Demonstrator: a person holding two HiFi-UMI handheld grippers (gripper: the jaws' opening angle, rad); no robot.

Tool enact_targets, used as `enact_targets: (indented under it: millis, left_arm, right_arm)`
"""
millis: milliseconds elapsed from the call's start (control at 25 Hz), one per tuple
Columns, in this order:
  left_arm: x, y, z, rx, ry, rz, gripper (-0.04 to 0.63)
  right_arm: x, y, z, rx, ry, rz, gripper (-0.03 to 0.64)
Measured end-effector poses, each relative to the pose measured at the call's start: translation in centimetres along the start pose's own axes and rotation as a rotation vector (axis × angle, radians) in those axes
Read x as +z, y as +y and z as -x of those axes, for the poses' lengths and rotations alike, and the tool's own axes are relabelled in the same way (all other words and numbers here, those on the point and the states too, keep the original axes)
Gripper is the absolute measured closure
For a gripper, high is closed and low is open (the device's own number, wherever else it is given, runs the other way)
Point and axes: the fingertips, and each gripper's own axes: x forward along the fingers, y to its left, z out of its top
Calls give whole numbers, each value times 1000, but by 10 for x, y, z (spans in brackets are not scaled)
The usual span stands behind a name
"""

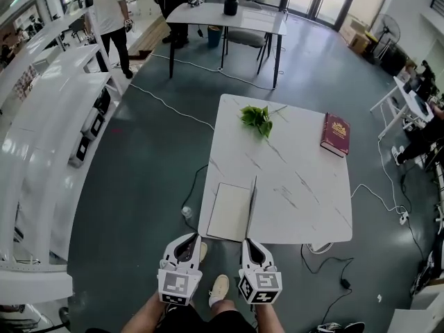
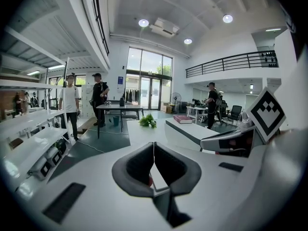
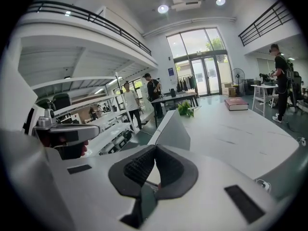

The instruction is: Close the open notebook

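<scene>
My left tongs [image 1: 188, 237] and right tongs [image 1: 248, 242] are both closed on nothing (pads meeting). At twelve o'clock the notebook [image 1: 231, 211] lies at the table [image 1: 305, 207] edge, its right cover upright. Farther: a leafy sprig [image 1: 257, 119] at twelve, a red book [image 1: 336, 134] at one.

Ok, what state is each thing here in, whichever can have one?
Pale thin notebook: open, left half lying flat, right cover standing upright.
Dark red hardcover book: closed, lying flat.
Left gripper: jaws together, nothing held.
Right gripper: jaws together, nothing held.
</scene>
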Motion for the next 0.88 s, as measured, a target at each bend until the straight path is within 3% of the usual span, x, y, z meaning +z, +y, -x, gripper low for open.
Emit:
enact_targets:
  millis: [880]
  left_arm:
    - [-56,62,0,87,47,90,571]
  right_arm:
    - [-45,59,-71,96,124,123,592]
